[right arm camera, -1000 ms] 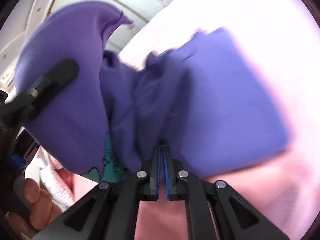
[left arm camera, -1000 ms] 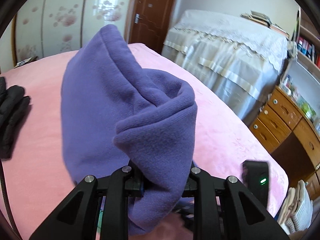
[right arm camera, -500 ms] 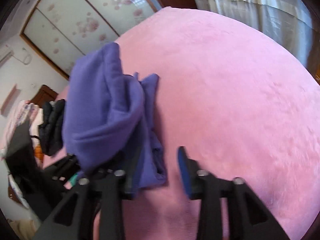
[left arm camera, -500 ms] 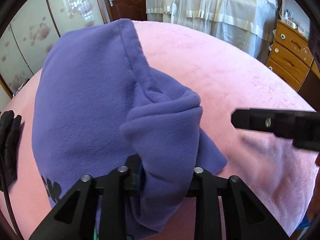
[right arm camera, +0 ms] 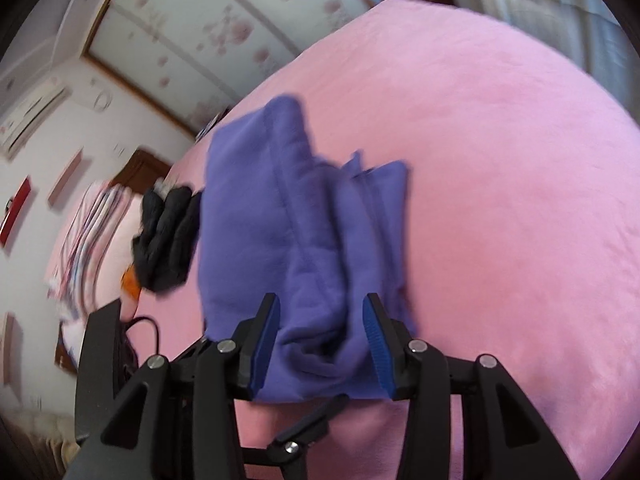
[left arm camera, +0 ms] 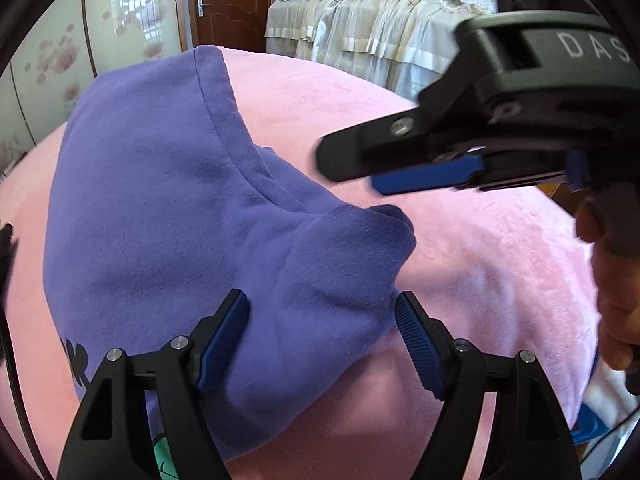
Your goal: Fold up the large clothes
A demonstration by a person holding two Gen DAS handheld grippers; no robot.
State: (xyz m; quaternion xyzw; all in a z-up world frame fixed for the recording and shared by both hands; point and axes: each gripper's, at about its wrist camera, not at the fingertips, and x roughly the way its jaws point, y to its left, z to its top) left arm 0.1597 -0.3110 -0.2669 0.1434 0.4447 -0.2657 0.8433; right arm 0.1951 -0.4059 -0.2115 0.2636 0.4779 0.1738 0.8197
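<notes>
Released now, purple sweatshirt (left arm camera: 168,216) lies on pink blanket (left arm camera: 500,264); both grippers' (left arm camera: 322,338) (right arm camera: 320,344) fingers spread; "DAS" legible.

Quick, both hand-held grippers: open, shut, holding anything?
Left hand-held gripper: open, purple sweatshirt between its fingers, not clamped.
Right hand-held gripper: open, straddling the same sweatshirt.

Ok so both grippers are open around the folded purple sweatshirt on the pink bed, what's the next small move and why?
Probably draw both grippers back, clear of the cloth. The purple sweatshirt lies bunched but folded on the pink blanket. The left gripper and right gripper both stand open astride it, gripping nothing. With them clear, one could judge whether the lumpy sleeve end needs smoothing.
</notes>
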